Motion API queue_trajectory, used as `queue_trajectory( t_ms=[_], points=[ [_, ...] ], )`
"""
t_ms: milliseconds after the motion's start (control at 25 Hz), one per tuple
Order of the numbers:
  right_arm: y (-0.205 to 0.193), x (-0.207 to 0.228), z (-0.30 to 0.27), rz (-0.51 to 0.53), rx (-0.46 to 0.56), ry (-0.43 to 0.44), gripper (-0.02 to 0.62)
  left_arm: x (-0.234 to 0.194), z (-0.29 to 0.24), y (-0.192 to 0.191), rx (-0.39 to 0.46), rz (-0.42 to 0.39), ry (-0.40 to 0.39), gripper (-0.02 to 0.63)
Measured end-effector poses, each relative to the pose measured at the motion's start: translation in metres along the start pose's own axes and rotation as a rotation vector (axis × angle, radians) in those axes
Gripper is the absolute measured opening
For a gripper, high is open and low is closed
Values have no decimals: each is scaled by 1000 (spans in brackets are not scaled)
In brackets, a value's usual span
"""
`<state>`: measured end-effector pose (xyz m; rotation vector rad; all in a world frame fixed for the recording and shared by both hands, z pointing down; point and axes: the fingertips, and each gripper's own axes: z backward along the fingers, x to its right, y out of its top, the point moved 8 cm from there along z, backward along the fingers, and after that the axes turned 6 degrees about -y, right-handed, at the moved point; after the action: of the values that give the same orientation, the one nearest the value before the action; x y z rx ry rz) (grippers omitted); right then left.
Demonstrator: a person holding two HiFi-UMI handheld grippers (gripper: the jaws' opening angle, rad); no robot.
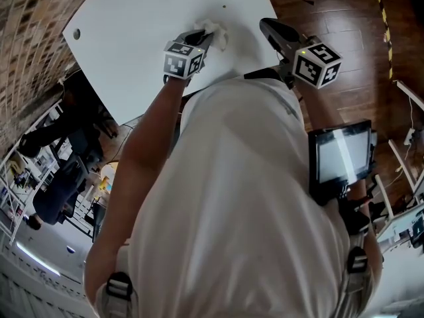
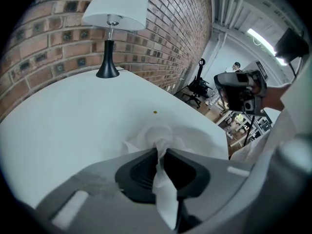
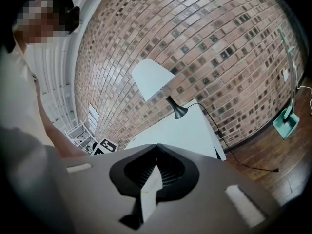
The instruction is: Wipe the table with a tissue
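A crumpled white tissue [image 1: 216, 32] lies on the white table [image 1: 139, 38], near its front edge. My left gripper [image 1: 207, 38] is shut on it and points steeply down. In the left gripper view the tissue [image 2: 155, 136] bunches on the table [image 2: 68, 121] beyond the tips of the left gripper [image 2: 162, 153], and a strip of it runs back between the jaws. My right gripper [image 1: 266, 25] hovers over the table's right corner, clear of the tissue. In its own view the right gripper [image 3: 157, 146] has its tips together. A thin white strip shows in the hollow behind them.
A black-stemmed lamp with a white shade [image 2: 115, 13] stands at the table's far side against the brick wall [image 2: 44, 38]. A small dark speck [image 2: 155, 112] marks the tabletop. Wooden floor [image 1: 344, 18] lies to the right, with a green floor tool [image 3: 284, 119] by the wall.
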<state>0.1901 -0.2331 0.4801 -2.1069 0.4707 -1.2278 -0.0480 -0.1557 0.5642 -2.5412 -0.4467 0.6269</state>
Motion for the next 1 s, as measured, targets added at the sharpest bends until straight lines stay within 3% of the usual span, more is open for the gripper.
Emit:
queue_trajectory(
  t_ms=[360, 640, 720, 840, 1000],
  points=[
    [-4, 6, 4, -12, 0, -3, 8, 14, -21, 20, -45, -83, -30, 46],
    [2, 1, 2, -6, 6, 12, 8, 55, -29, 13, -94, -116, -113, 48],
    [4, 1, 2, -1, 7, 13, 8, 57, -20, 11, -61, -148, -102, 48],
    [4, 3, 2, 2, 7, 11, 8, 41, 2, -3, 29, -75, -32, 49],
    [5, 5, 2, 0, 2, 10, 8, 19, 24, -38, 17, 60, 27, 49]
  ],
)
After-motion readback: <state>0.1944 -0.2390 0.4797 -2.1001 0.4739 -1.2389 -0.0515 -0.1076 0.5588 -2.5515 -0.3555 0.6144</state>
